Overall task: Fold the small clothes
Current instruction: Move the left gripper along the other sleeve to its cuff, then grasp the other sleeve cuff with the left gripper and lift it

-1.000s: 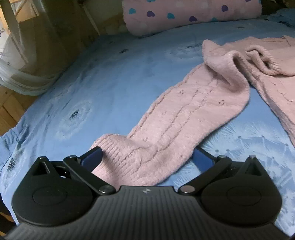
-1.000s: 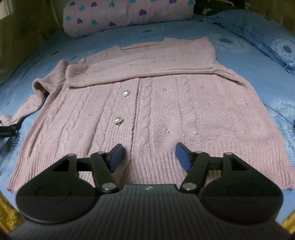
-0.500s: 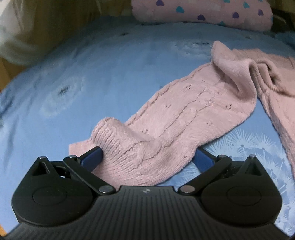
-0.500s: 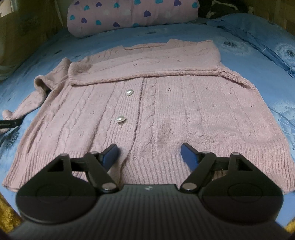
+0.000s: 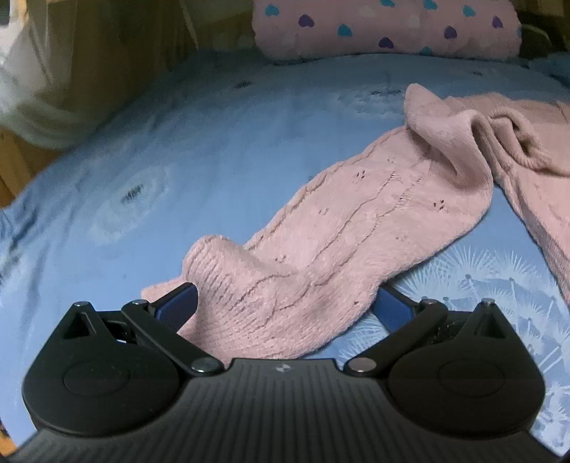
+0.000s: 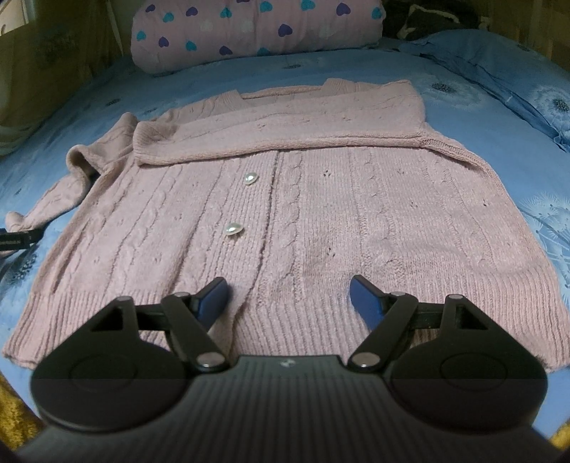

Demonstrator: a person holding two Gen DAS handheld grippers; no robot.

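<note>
Reaching over the cuff of the sleeve, the left gripper stands wide, and the knitted cuff lies between its two blue fingers, bunched up against the left one. I cannot tell if the fingers press the wool. The right gripper is also spread wide and holds nothing; it hangs over the ribbed hem of the pink cardigan. The cardigan lies flat on the blue bedsheet, with one sleeve folded across the chest, above two pearl buttons. Behind it lies a pink pillow with hearts.
</note>
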